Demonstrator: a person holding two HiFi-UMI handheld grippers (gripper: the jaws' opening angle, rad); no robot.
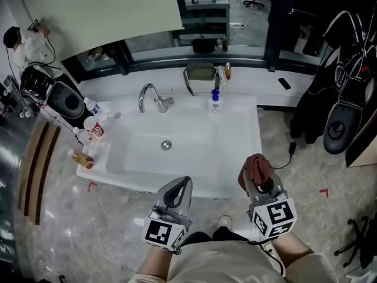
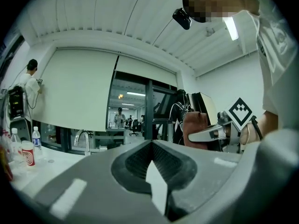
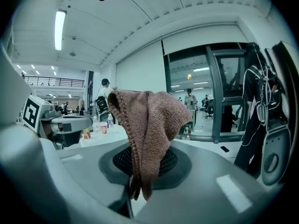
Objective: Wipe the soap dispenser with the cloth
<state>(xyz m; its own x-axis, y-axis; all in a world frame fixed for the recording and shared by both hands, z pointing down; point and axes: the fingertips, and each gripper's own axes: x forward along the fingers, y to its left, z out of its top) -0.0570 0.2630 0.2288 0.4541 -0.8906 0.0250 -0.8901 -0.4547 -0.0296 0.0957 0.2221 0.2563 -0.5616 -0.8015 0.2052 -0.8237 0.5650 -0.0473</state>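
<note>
The soap dispenser, a clear bottle with a blue label, stands on the white sink's back rim, to the right of the faucet. My right gripper hovers over the sink's front right corner, shut on a brown knitted cloth. In the right gripper view the cloth stands bunched up out of the shut jaws of that gripper. My left gripper is held above the sink's front edge, shut and holding nothing. Both grippers are well short of the dispenser.
Water bottles, a red-and-white cup and snack packets crowd the counter left of the basin. A phone and a small bottle lie on the back ledge. Black jackets hang at the right. A person stands far left.
</note>
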